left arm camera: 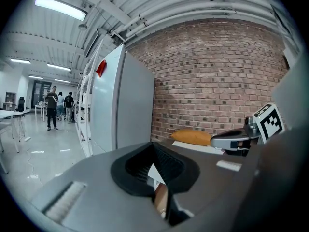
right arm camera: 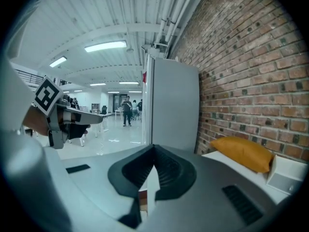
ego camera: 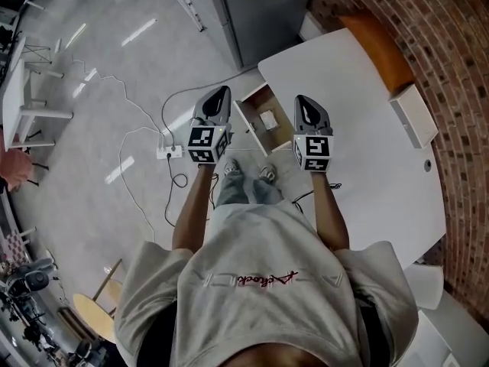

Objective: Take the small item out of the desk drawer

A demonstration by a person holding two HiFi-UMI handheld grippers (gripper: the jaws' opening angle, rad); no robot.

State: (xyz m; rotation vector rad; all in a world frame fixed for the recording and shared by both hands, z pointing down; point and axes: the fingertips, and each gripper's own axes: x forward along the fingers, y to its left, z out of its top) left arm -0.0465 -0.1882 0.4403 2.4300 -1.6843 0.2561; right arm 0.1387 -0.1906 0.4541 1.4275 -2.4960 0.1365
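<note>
The desk drawer (ego camera: 249, 125) is pulled open from the white desk (ego camera: 367, 151), and a small white item (ego camera: 268, 118) lies on its wooden floor. My left gripper (ego camera: 222, 92) hovers just left of the drawer, my right gripper (ego camera: 302, 99) just right of it over the desk edge. Both point away from me, above the drawer, touching nothing. In the left gripper view the jaws of the left gripper (left arm camera: 153, 151) meet at the tip; the right gripper (right arm camera: 154, 151) looks the same in its own view. Nothing is held.
An orange cushion (ego camera: 378, 48) and a white box (ego camera: 413, 115) sit on the desk by the brick wall. A power strip (ego camera: 170, 152) with cables lies on the floor left of my feet. A grey cabinet (ego camera: 260, 6) stands beyond the desk. People stand far off (left arm camera: 52, 106).
</note>
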